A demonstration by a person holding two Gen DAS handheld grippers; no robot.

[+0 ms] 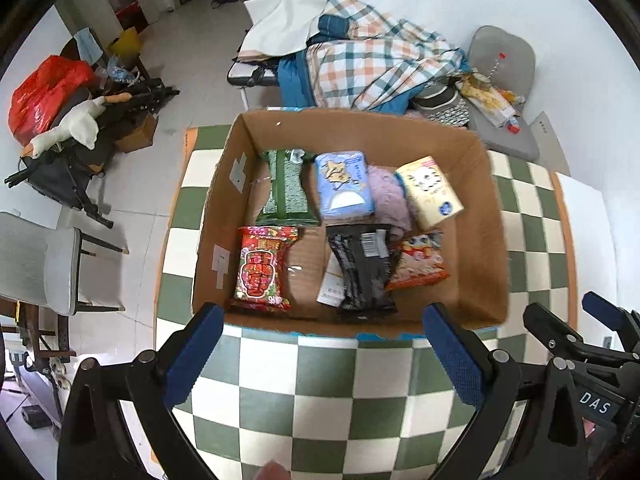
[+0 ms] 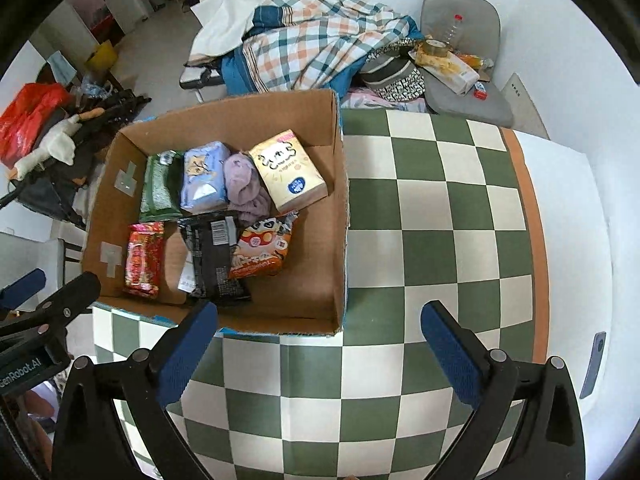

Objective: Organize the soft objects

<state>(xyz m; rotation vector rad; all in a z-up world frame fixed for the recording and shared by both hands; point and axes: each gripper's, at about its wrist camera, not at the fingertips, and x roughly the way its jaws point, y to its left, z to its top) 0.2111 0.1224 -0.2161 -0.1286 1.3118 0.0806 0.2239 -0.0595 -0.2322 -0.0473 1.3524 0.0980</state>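
Apparently the packing is about done: the soft packs, from the red pack [image 1: 262, 268] near left to the cream pack [image 1: 430, 192] far right, lie in the box [image 1: 486, 240] on the table [image 2: 420, 240], and your left gripper [image 1: 322, 350] and right gripper [image 2: 320, 344] hang empty, fingers apart, so next look for strays.

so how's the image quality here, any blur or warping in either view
Left wrist view: strong fisheye bend, the checkered tablecloth bulges, dark corners; the cardboard box is smeared by motion blur on its right wall. Right wrist view: same bend and dark corners, but sharper, with crisp box edges. Both have soft, even light and no glare.
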